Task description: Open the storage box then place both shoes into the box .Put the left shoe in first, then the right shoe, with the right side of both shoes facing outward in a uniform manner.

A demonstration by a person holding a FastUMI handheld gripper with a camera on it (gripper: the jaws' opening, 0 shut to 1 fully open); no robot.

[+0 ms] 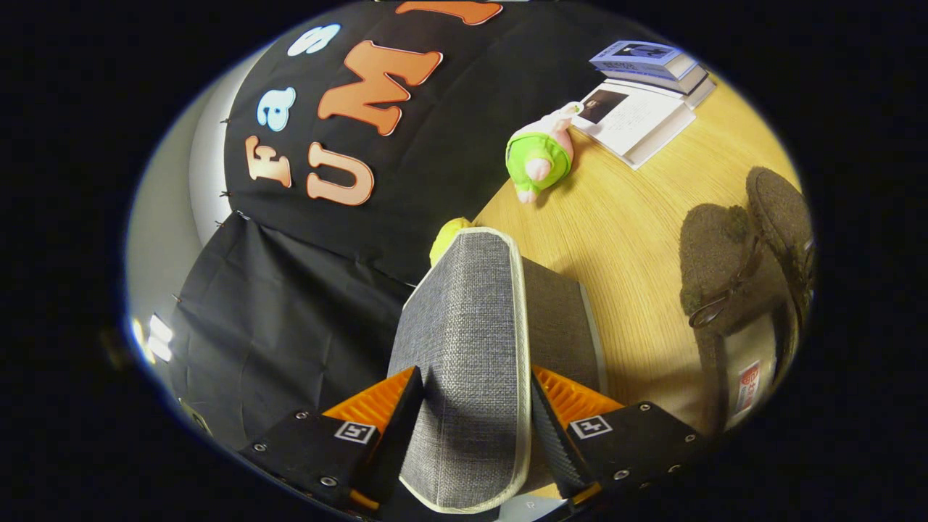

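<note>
Claw view. My claw [475,406] is rolled hard over, so the surface [623,239] runs up and away at a steep slant and the booth wall fills the far side. Both fingers are pressed against a grey woven flap, the box lid [467,348], one on each face; the claw is clamped on it. The lid stands on edge between the fingers and reaches well beyond them.

The lid is coarse grey fabric with a pale piped border running round its rounded end. Behind it, on the side toward the surface, I see the darker grey body of the box [562,326], touching the lid along its length. I cannot tell how far the lid is lifted from the box.

The shoes [747,261] lie well off to the side of the claw, on the surface: two dark brown fuzzy slippers side by side, one partly over the other, with a small ring or buckle on the nearer one. A tag shows by the lower shoe. Neither is in the box.

Beyond the lid, a green and pink plush toy [540,156] lies on the surface near the wall. Farther off sit an open book [638,119] and a small stack of books [649,64]. A yellow object [447,238] peeks out just past the lid's far end; I cannot tell what it is.
</note>
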